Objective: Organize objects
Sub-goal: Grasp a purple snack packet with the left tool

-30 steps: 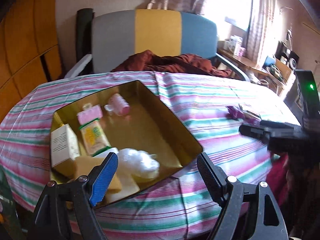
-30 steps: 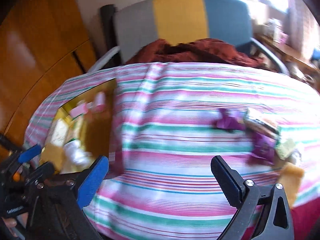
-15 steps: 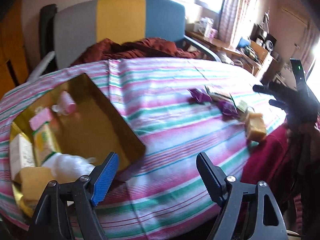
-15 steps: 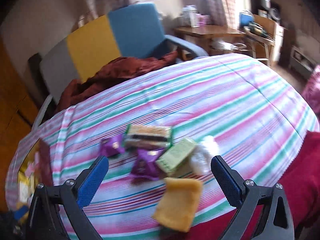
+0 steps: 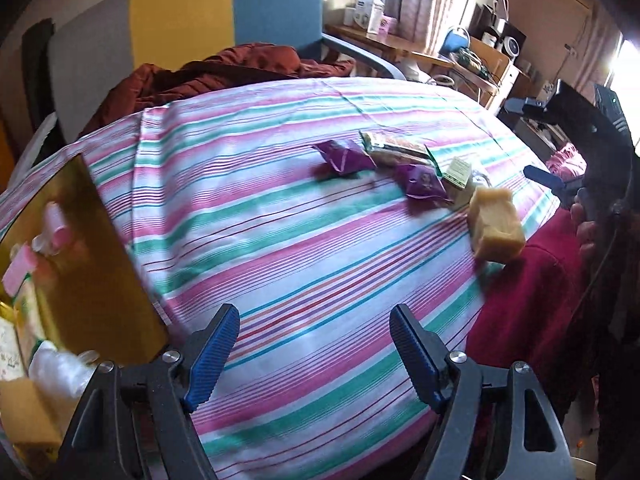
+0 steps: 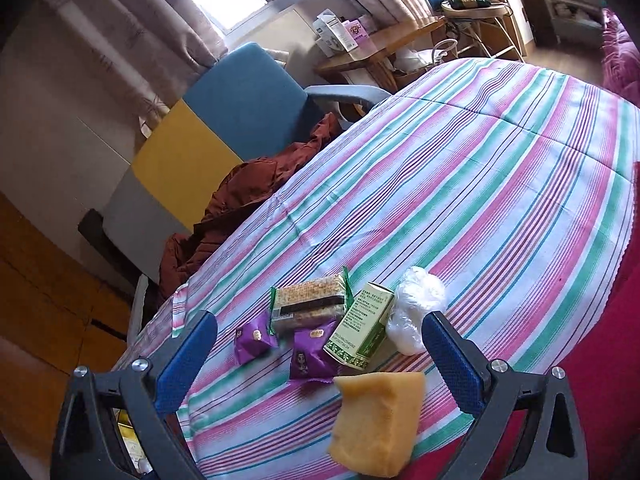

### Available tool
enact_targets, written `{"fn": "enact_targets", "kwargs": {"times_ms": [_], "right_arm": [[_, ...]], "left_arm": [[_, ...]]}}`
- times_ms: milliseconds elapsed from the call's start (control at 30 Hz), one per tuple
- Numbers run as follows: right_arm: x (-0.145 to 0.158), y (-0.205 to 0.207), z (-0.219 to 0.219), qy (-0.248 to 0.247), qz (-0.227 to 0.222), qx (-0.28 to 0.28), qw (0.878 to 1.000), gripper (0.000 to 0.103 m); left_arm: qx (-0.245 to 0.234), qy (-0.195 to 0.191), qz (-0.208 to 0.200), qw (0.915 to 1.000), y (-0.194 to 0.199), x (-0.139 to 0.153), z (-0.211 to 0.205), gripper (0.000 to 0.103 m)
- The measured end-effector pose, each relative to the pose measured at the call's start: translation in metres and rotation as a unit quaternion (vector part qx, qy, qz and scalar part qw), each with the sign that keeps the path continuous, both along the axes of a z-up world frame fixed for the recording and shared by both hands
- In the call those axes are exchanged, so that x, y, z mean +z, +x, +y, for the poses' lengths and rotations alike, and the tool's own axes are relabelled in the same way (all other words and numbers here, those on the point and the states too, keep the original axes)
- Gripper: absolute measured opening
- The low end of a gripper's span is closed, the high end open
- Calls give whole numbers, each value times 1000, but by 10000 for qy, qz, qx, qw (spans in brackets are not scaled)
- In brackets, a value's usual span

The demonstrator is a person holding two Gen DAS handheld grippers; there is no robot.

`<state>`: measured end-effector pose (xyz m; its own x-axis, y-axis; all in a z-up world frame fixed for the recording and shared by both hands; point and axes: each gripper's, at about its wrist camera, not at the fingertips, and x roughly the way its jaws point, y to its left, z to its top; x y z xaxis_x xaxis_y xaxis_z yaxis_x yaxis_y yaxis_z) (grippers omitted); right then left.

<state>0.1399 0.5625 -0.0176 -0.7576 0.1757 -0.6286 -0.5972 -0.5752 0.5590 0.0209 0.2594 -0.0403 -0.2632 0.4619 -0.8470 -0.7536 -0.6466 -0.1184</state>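
Observation:
A cluster of items lies on the striped tablecloth [image 6: 500, 184]: a yellow sponge [image 6: 378, 424], two purple snack packets [image 6: 312, 354] [image 6: 253, 338], a green-wrapped biscuit bar [image 6: 310, 306], a green box [image 6: 360, 326] and a white plastic wad [image 6: 416, 308]. My right gripper [image 6: 320, 364] is open, hovering just above and in front of this cluster. The left wrist view shows the same sponge [image 5: 496, 230] and packets [image 5: 422, 180] at the right, and a gold tray [image 5: 92, 264] at the left holding several items. My left gripper [image 5: 316, 354] is open over bare cloth.
A grey, yellow and blue chair [image 5: 192, 24] with a rust-red cloth [image 5: 224, 72] stands behind the table. A red garment [image 5: 532, 288] lies at the table's right edge. A wooden desk [image 6: 384, 52] with boxes stands by the window.
Both grippers have swung right, away from the gold tray toward the cluster of items. The right gripper now hovers close over the sponge and packets. Both stay open.

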Motion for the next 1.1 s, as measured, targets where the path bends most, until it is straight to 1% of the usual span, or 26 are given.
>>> {"fn": "enact_targets", "kwargs": {"times_ms": [133, 233, 300, 400, 533, 600, 633, 667, 700, 733, 767, 800, 833, 900, 1000, 1067, 1100], "right_arm": [[-3, 2, 2, -77, 76, 1, 9999, 103], [-4, 2, 2, -130, 101, 15, 9999, 103], [-5, 2, 2, -155, 109, 28, 9998, 103], [-6, 2, 3, -192, 136, 56, 9997, 103], [-7, 2, 4, -246, 153, 88, 9995, 103], [-8, 1, 4, -272, 159, 113, 9994, 103], [-8, 1, 4, -284, 166, 124, 9994, 103], [-8, 1, 4, -293, 171, 129, 9993, 103], [-9, 1, 4, -305, 178, 139, 9993, 103], [-9, 1, 5, -323, 185, 150, 9992, 103], [-10, 0, 5, -347, 186, 163, 9991, 103], [-11, 0, 6, -374, 173, 173, 9990, 103], [-12, -1, 6, -401, 157, 179, 9989, 103], [-13, -2, 7, -459, 176, 195, 9986, 103], [-14, -2, 9, -512, 218, 194, 9983, 103], [-15, -1, 10, -553, 248, 190, 9980, 103], [-15, -1, 11, -576, 263, 182, 9978, 103]], "left_arm": [[-155, -27, -205, 9997, -2, -8, 22, 77], [-208, 43, -319, 9993, -5, -8, 38, 71], [-227, 86, -322, 9992, -9, -7, 50, 70], [-239, 154, -399, 9988, -17, -5, 64, 65], [-168, 44, -124, 9998, -38, -2, 87, 64], [-75, 31, -236, 9997, -53, -2, 97, 64], [15, 75, -423, 9991, -64, -3, 102, 64], [113, 113, -513, 9986, -72, -4, 106, 65], [185, 108, -517, 9984, -78, -4, 111, 65], [228, 47, -339, 9992, -83, -3, 117, 65], [138, -20, -13, 9999, -83, 0, 123, 65], [-116, -95, 355, 9993, -80, 3, 130, 66], [-519, -270, 706, 9958, -74, 4, 140, 71], [-1038, -618, 1077, 9868, -67, 1, 153, 72], [-1617, -901, 1119, 9763, -67, -8, 166, 72], [-1755, -1031, 1177, 9720, -72, -16, 175, 72], [-1820, -1085, 1101, 9711, -76, -20, 179, 72]]}}
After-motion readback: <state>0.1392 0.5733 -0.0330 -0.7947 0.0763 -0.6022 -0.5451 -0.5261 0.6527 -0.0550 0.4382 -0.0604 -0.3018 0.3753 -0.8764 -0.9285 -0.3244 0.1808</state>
